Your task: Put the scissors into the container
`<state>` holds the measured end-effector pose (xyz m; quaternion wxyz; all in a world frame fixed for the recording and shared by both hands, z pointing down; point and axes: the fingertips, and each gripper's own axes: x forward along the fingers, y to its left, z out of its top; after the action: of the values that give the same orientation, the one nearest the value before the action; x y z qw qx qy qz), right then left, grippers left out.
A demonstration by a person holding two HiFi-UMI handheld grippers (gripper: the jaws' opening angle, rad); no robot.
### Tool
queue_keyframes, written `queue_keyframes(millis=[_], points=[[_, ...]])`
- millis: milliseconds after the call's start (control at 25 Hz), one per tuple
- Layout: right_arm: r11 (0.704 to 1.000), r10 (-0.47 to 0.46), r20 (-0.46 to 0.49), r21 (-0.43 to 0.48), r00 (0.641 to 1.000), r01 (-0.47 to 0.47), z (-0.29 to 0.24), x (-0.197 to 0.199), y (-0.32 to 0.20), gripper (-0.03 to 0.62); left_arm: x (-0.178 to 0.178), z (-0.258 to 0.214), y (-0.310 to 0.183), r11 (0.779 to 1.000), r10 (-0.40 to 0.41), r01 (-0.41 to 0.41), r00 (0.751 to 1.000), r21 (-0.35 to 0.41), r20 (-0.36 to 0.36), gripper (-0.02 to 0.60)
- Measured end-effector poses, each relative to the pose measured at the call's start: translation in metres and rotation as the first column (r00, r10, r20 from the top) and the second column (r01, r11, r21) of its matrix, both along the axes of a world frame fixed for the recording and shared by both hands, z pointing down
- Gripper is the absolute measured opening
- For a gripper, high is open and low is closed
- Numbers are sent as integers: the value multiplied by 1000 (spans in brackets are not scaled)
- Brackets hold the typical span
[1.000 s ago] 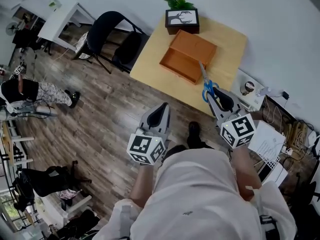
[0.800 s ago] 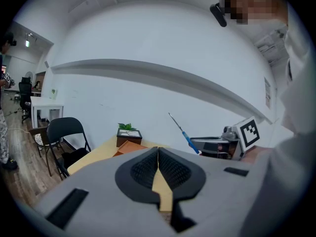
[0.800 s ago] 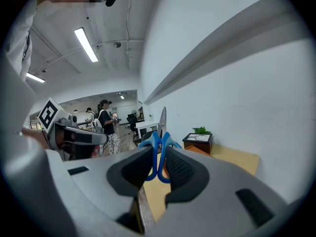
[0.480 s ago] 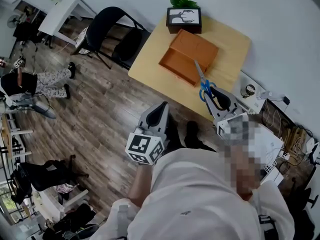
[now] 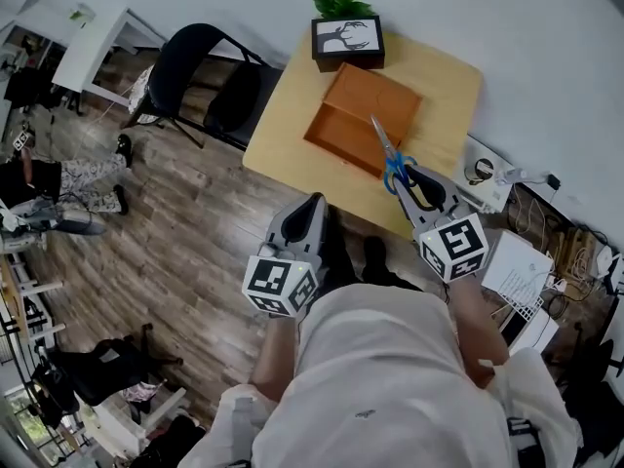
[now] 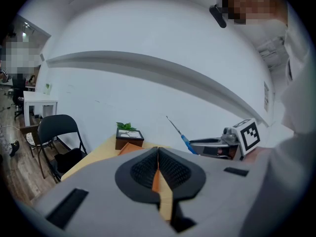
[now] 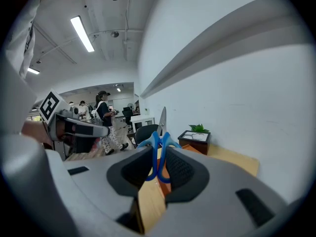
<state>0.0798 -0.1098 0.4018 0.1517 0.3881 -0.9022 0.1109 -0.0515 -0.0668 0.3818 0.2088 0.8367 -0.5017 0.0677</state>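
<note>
Two grippers are held near the front edge of a light wooden table [image 5: 444, 76], above a floor of dark wood planks [image 5: 195, 222]. One flat orange container [image 5: 363, 113] is seen on the table. It is shaped like a low box, with smooth sides and a raised rim.

The scissors [image 5: 388, 156] are not yet in it. They are clamped by their blue loop handles in the right gripper [image 5: 413, 181], and the thin metal blades are pointed out over the container's near corner. In the right gripper view the blue loops are seen squeezed between the two black ribbed pads [image 7: 180, 169], and the closed grey blades stick straight out past them.

The left gripper [image 5: 308, 214] is held to the side, well apart from the scissors. In the left gripper view its black ribbed pads [image 6: 173, 169] are seen pressed flat against each other.

A dark square box [image 5: 347, 39] with a deer picture on top is set at the table's far edge, just beside the container. Green leaves [image 5: 339, 4] are seen at its back. A black chair [image 5: 200, 66] is stood beside the table.

Long ceiling lights [image 7: 81, 33] are shown only in the right gripper view. The scissors are shown from the side only in the left gripper view, next to the right gripper's marker cube [image 6: 249, 135].
</note>
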Motion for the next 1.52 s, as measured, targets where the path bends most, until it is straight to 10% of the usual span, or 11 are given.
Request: queue_keyframes(millis=[1520], points=[[986,-30,-389,-165,921,-38,162,-73,-96,81,-51,56,-165,924,366,-371,928,-89,-74,8]])
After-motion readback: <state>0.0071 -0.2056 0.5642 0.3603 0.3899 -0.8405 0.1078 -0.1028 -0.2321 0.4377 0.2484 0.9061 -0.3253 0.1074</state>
